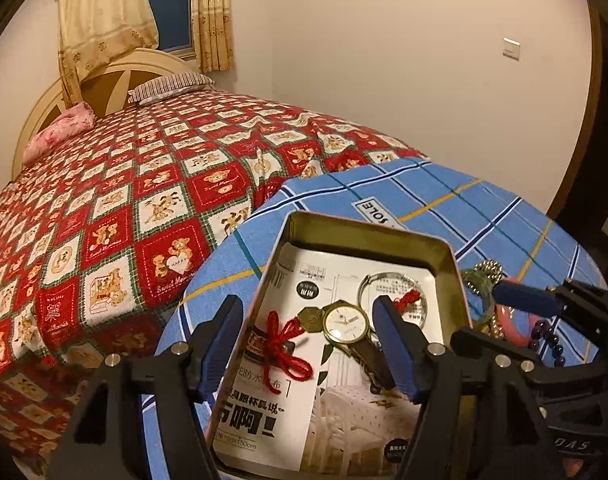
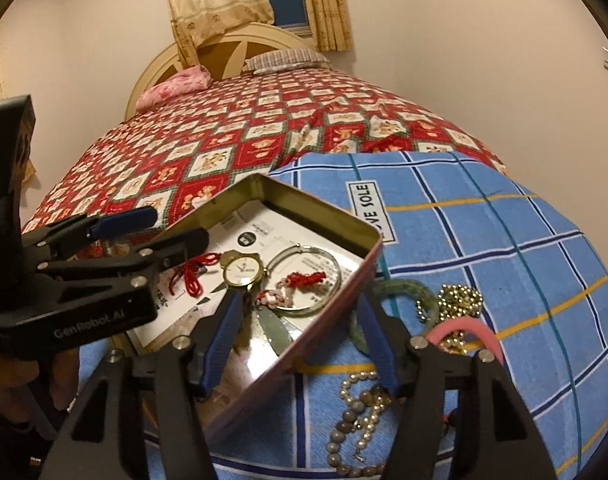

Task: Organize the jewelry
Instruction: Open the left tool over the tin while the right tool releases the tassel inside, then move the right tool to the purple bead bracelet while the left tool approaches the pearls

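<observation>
Both tongs, left (image 1: 310, 344) and right (image 2: 300, 338), angled downward, jaws apart, empty.

A bed (image 1: 144, 184) with a red-and-white teddy-bear quilt fills the room, its cream arched headboard (image 1: 116, 76) against plain pale walls (image 1: 384, 60). Yellow patterned curtains (image 1: 104, 12) frame a dark window (image 1: 170, 4). A striped pillow (image 1: 172, 86) and pink bundle (image 1: 60, 130) lie at the head. Warm, dim light.

Between the blue fingers (image 1: 396, 344) – a gold, white-faced watch (image 1: 346, 322) and red cord (image 1: 284, 344). Right of them, a blue plaid cloth (image 2: 484, 248) under a pink bangle (image 2: 464, 330), green bangle (image 2: 400, 288) – gold beads (image 2: 462, 298).
</observation>
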